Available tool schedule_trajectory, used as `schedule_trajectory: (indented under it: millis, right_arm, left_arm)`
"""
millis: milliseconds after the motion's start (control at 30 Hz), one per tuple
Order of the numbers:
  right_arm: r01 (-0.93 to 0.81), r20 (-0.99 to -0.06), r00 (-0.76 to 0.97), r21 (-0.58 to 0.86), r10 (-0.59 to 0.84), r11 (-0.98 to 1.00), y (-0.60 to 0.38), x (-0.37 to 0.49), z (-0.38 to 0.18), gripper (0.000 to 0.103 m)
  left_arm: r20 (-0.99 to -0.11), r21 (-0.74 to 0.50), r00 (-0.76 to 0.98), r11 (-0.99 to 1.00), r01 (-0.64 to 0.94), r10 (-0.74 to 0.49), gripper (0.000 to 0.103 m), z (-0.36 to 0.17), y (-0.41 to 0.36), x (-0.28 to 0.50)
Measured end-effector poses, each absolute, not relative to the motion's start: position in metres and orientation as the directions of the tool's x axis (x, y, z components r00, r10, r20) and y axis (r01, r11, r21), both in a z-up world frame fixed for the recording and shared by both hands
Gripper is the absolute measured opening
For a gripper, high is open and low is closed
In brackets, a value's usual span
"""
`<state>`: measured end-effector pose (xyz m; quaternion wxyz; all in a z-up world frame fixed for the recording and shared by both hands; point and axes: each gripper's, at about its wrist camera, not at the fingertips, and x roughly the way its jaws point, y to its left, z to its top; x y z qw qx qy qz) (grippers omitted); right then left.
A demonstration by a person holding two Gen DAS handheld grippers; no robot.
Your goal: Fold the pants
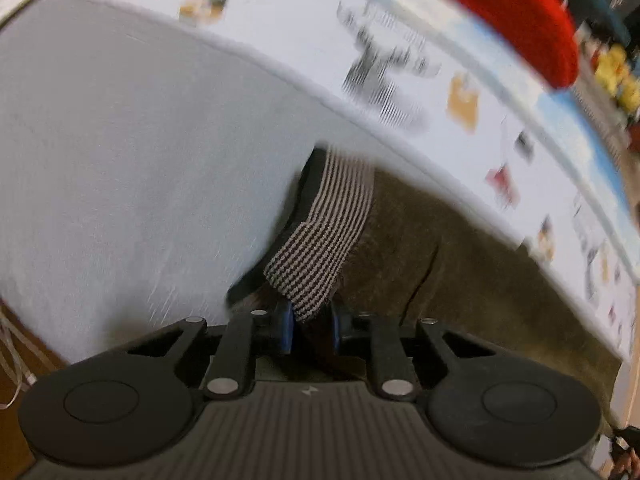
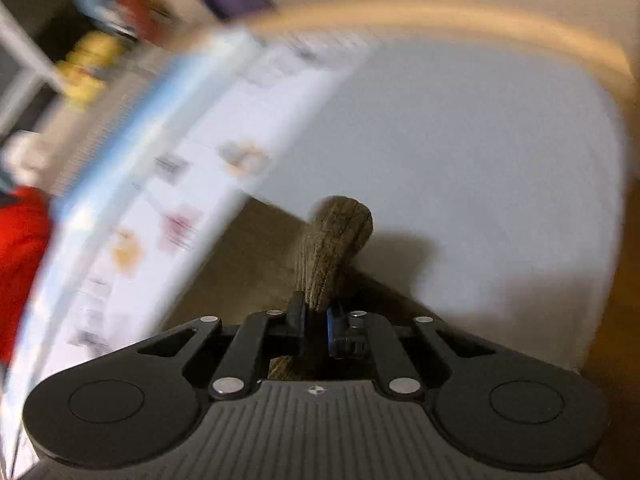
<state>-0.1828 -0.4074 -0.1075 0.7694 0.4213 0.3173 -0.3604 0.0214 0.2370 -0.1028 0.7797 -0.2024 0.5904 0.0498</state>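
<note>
Olive pants (image 1: 460,248) w/ striped cuff (image 1: 320,240)

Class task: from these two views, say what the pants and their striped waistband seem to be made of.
Pants: olive-brown, matte, probably a soft napped fabric such as corduroy or fleece; faint ribbing shows where the right gripper pinches them. Striped waistband: ribbed knit, fine dark and light stripes, likely stretchy.

Likely home bedroom: white bed sheet (image 1: 120,140), patterned blanket (image 1: 400,40).
</note>
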Motion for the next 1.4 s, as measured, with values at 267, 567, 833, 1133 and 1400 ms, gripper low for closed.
schedule_trajectory:
  millis: [267,567,833,1133,1400]
  right_arm:
    - [0.896,-0.876,0.359,0.226,-0.323,0.382,-0.406,-0.184,-0.114,0.019]
    - [0.837,-0.73,0.472,0.195,-0.494,0.512,-0.374,-0.173,-0.068,0.023]
    - [0.88,-0.702,0.376,0.067,-0.605,0.469,-0.371,-0.165,-0.066,0.024]
    - [0.896,-0.709,0.374,0.111,-0.598,0.429,-0.384,-0.168,-0.073,0.032]
    - [0.88,-0.904,0.287,0.117,-0.318,0.461,-0.388,-0.137,-0.128,0.037]
  left_arm:
    - [-0.958,-0.161,0.276,0.944,-0.287,-0.08,0.048,-0.098,0.238,0.023]
    - [-0.859,-0.134,0.509,0.983,-0.122,-0.054,0.042,-0.058,0.208,0.033]
    - [-0.96,0.082,0.269,0.997,-0.004,0.08,0.043,-0.115,0.194,0.053]
    - [-0.857,0.1,0.506,0.995,-0.015,0.094,0.043,-0.071,0.182,0.061]
    - [-0.939,0.094,0.335,0.995,0.016,0.083,0.054,-0.109,0.183,0.071]
